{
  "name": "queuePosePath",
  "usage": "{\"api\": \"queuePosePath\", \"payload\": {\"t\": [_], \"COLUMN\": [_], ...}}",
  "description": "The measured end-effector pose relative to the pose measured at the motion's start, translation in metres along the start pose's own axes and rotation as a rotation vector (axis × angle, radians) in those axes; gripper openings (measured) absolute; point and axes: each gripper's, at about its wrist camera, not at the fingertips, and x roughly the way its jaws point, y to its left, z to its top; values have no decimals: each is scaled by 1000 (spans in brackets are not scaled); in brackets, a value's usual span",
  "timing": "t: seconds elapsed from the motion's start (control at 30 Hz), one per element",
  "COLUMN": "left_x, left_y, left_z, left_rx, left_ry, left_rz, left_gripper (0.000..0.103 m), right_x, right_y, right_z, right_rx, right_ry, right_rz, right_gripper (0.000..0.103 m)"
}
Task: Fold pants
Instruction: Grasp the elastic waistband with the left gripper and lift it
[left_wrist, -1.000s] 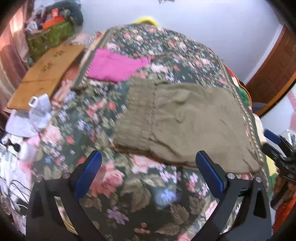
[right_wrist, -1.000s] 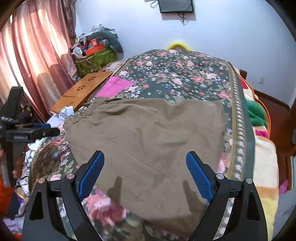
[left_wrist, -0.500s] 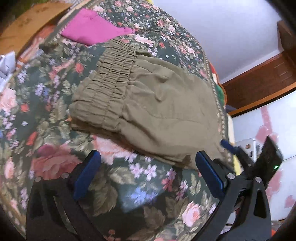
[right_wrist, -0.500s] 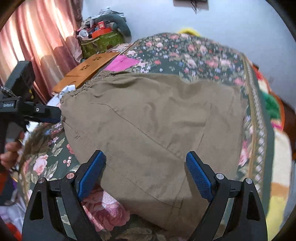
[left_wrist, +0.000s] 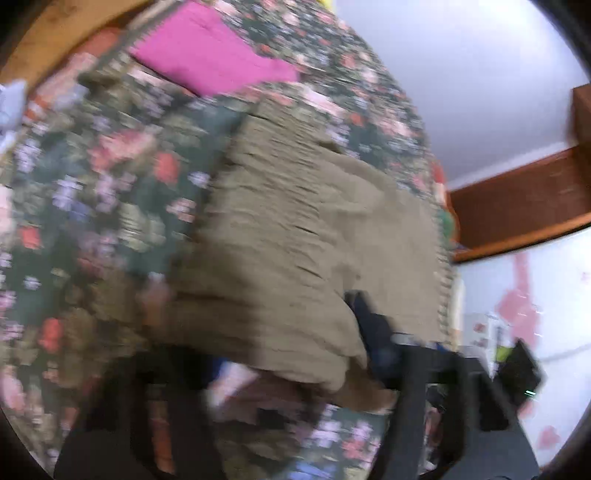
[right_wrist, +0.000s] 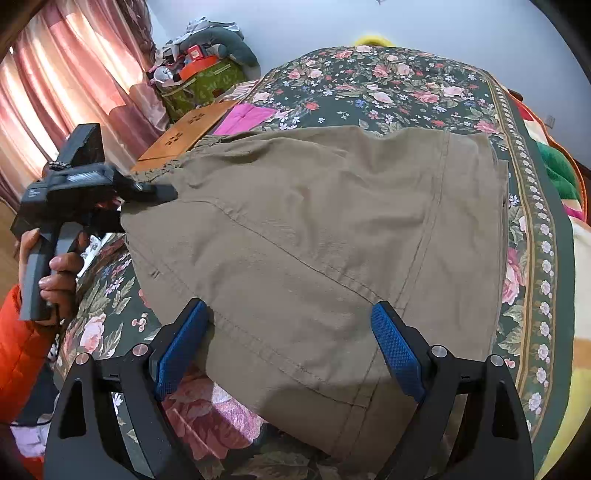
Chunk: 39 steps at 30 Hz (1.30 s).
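A: Where are the pants?

B: The olive-brown cotton pants (right_wrist: 325, 236) lie flat on the dark floral bedspread (right_wrist: 388, 81), their gathered waistband nearest the wooden board (right_wrist: 184, 136).

A: Your fingers?

B: My right gripper (right_wrist: 291, 354) stands released, astride the near hem. My left gripper (left_wrist: 295, 365) has just been closing at the waistband corner, cloth between its fingers; the blur hides whether they pinch it.

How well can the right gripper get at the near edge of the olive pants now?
Probably yes. The right gripper is open and already straddles the olive pants near their edge on the floral bedspread. Nothing lies between its fingers and the cloth.
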Motion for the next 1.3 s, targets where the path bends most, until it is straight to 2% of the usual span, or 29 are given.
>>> {"api": "queuePosePath", "payload": {"t": [0.1, 0.17, 0.33, 0.5, 0.6, 0.73, 0.87, 1.0, 1.13, 1.3], "left_x": [-6, -15, -49, -71, -79, -81, -90, -95, -91, -69], "left_y": [-4, -12, -34, -51, -56, -73, -106, -139, -170, -197], "left_z": [-7, -15, -39, -60, -68, -65, -61, -57, -56, -53], "left_rx": [30, 85, 256, 461, 525, 534, 552, 589, 624, 608], "left_ry": [-34, -75, -200, -333, -376, -419, -470, -484, -459, -356], "left_rz": [28, 93, 316, 635, 713, 713, 614, 504, 381, 221], "left_gripper": [39, 37, 36, 36, 36, 32, 29, 29, 26, 23], "right_x": [0, -2, -13, -24, -28, -26, -24, -23, -24, -24], "right_y": [-3, -6, -15, -22, -21, -20, -24, -25, -24, -25], "right_z": [1, 2, 2, -7, -13, -18, -18, -19, -20, -20], "right_rx": [14, 31, 84, 73, 63, 42, 58, 58, 54, 54], "right_ry": [0, -2, -23, -40, -41, -41, -40, -41, -46, -51], "right_rz": [11, 40, 53, -30, -47, -70, -55, -50, -47, -37], "right_gripper": [88, 88, 87, 87, 87, 87, 87, 87, 87, 87]}}
